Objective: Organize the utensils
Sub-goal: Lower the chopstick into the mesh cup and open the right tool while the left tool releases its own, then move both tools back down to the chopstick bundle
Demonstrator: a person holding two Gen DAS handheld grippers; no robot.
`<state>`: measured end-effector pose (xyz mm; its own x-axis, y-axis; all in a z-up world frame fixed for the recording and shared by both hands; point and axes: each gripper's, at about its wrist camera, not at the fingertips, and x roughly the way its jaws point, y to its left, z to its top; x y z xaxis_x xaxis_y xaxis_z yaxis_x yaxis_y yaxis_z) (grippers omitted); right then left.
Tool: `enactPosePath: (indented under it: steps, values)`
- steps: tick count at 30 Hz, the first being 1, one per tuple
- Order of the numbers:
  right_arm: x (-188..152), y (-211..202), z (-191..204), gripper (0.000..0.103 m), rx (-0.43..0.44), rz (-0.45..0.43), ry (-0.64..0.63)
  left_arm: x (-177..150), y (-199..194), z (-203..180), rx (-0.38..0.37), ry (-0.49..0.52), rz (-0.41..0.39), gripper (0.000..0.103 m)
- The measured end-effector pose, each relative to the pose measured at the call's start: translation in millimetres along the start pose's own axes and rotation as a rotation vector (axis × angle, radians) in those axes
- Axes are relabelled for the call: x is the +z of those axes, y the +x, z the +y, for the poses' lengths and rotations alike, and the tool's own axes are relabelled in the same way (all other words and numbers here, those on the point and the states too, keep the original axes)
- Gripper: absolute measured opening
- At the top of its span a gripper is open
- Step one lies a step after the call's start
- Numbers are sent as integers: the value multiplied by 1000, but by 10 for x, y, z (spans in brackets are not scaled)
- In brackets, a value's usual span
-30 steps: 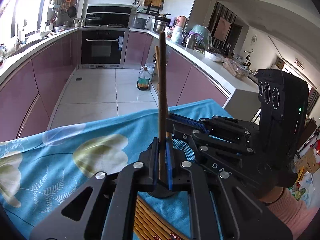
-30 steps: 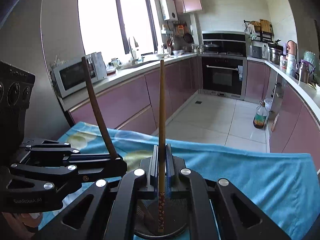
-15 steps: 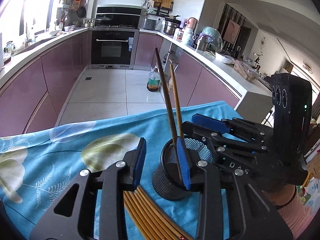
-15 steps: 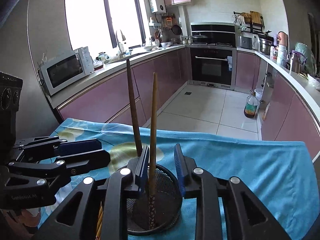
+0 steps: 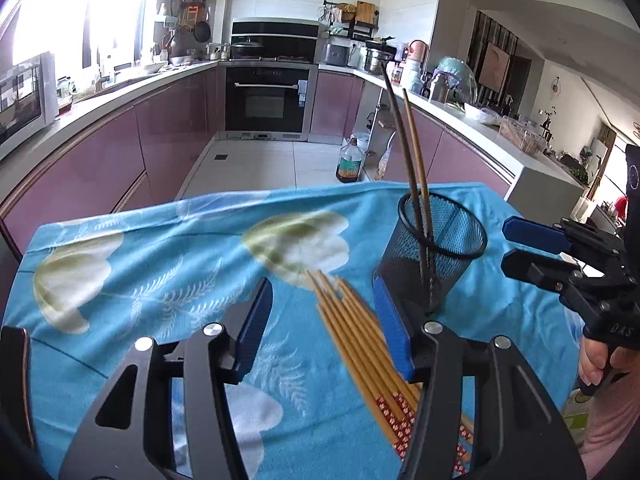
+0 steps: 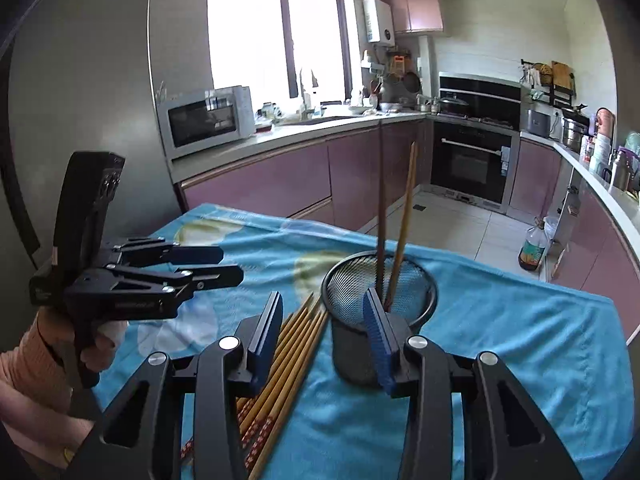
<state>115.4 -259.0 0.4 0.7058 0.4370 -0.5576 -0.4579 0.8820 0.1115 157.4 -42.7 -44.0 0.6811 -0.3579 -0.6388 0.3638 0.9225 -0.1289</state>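
Note:
A black mesh cup (image 5: 444, 248) stands on the blue cloth and holds a dark chopstick (image 5: 400, 136) and a light one (image 5: 416, 144), both leaning. It also shows in the right wrist view (image 6: 380, 292). Several bamboo chopsticks (image 5: 360, 344) lie in a bundle on the cloth beside the cup, also in the right wrist view (image 6: 288, 344). My left gripper (image 5: 324, 328) is open and empty above the bundle. My right gripper (image 6: 326, 330) is open and empty, just short of the cup; it also shows in the left wrist view (image 5: 532, 248).
The table carries a blue floral cloth (image 5: 160, 264). Behind it lie the kitchen floor, purple cabinets (image 6: 280, 184), an oven (image 5: 268, 100) and a microwave (image 6: 204, 120). An oil bottle (image 5: 349, 160) stands on the floor.
Both grippers opened and let go of their chopsticks, which now stand in the cup. Both grippers pulled back from the cup, and the bundle on the cloth came into view.

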Motion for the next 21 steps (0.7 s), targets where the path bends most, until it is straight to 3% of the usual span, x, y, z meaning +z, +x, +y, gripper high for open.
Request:
enactPosePath:
  steps: [9, 21]
  values:
    - [-389, 532, 117, 34, -12, 211, 55, -554, 216, -18, -8, -13, 151, 52]
    - [-555, 703, 93, 27, -32, 263, 97, -723, 406, -182, -6, 11, 224, 52]
